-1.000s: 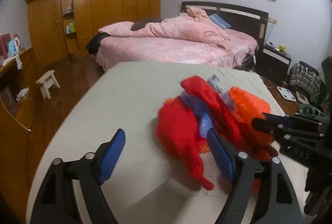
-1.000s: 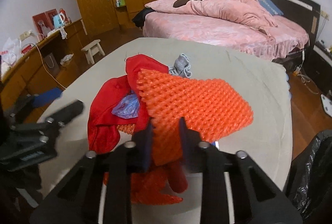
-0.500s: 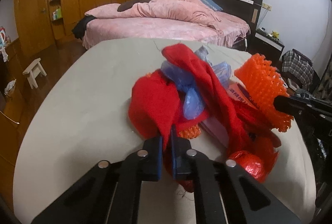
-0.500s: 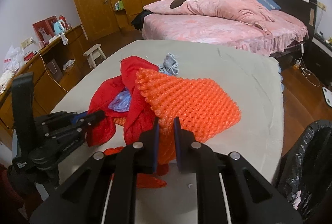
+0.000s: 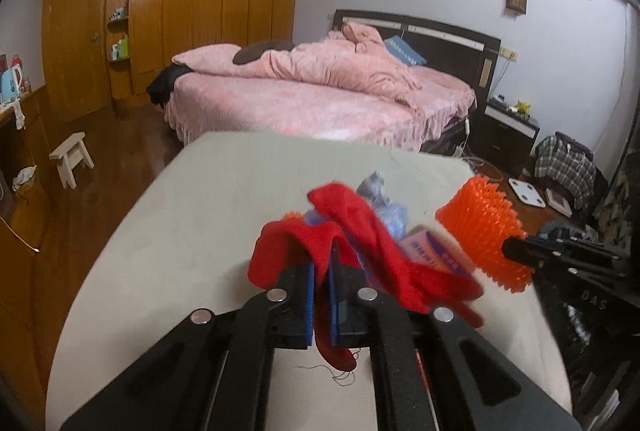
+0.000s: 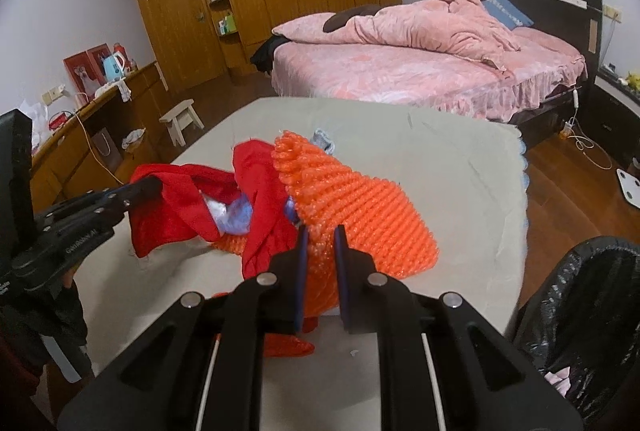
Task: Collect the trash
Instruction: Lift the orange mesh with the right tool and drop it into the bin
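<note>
A heap of trash lies on the beige table (image 5: 192,215). In it are a red cloth (image 5: 360,231), an orange foam net (image 5: 480,227), a pale blue plastic bag (image 5: 384,199) and a pink packet (image 5: 428,247). My left gripper (image 5: 320,265) is shut on a fold of the red cloth, which hangs lifted off the table. My right gripper (image 6: 320,237) is shut on the orange foam net (image 6: 360,199) and holds its edge up. The right wrist view shows the left gripper (image 6: 154,185) pinching the red cloth (image 6: 176,203) at the left.
A black trash bag (image 6: 580,299) stands open beside the table's right edge. Beyond the table are a pink bed (image 5: 304,99), a small white stool (image 5: 72,155), a wooden wardrobe (image 5: 192,11) and a sideboard (image 6: 80,135) along the left wall.
My left gripper went from open beside the heap to shut on the red cloth, then rose with it. My right gripper kept its hold on the orange net and lifted slightly.
</note>
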